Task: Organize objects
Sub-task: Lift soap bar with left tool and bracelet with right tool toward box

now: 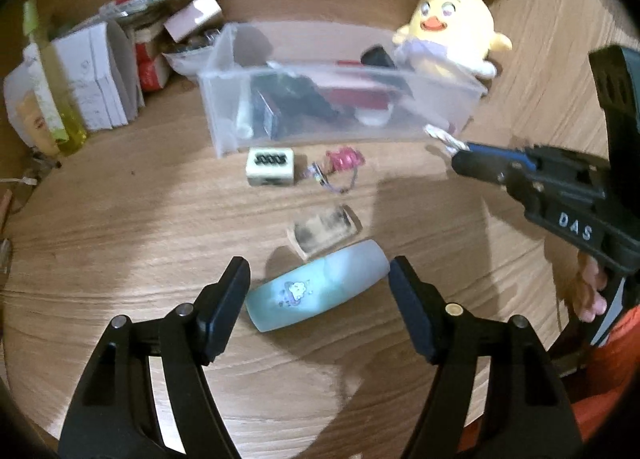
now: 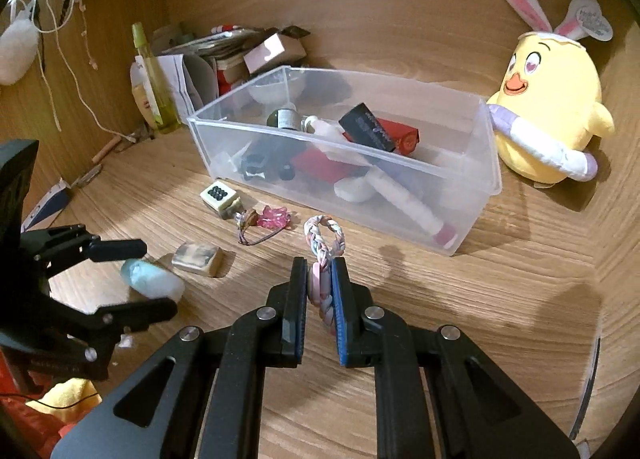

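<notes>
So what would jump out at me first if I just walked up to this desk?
Probably the yellow plush chick with bunny ears, sitting at the right end of the clear plastic bin full of odds and ends. Then the two black grippers: the right gripper pinches a braided pastel loop, and the left gripper straddles a pale blue case.

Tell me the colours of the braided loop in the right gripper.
Pastel pink, white and pale blue braided loop; right wrist view.
</notes>
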`<state>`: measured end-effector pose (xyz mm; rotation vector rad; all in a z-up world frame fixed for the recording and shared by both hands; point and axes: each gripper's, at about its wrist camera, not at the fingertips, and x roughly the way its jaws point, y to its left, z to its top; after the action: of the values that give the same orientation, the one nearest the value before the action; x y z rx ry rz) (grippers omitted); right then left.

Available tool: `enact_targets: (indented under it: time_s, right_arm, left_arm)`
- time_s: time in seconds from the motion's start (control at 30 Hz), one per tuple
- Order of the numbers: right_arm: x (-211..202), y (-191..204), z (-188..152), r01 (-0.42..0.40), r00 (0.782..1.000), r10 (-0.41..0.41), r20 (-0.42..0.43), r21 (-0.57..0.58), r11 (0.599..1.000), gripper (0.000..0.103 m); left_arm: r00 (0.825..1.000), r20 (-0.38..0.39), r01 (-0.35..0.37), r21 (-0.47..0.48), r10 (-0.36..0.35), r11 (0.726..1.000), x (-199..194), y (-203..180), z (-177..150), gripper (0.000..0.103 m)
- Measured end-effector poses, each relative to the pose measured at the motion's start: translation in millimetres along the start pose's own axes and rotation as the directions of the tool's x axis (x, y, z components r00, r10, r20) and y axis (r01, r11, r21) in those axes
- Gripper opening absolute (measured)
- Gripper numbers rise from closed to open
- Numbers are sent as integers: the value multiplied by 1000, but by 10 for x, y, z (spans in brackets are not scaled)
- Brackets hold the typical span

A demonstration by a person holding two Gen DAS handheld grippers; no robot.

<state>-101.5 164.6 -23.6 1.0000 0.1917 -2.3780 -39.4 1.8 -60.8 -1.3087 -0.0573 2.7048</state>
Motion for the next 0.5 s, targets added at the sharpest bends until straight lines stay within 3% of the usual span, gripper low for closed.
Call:
enact_targets:
  time_s: [0.3, 0.5]
  right_arm:
    - [-137, 26, 103, -27, 998, 25, 62, 32, 999, 11]
    - [-180, 83, 235, -41, 994, 37, 106, 37, 998, 11]
  left_arm:
    - [992, 128, -21, -27, 24, 999, -274, 48, 230, 71]
    - [976, 215, -41, -27, 46, 999, -432, 55, 406, 71]
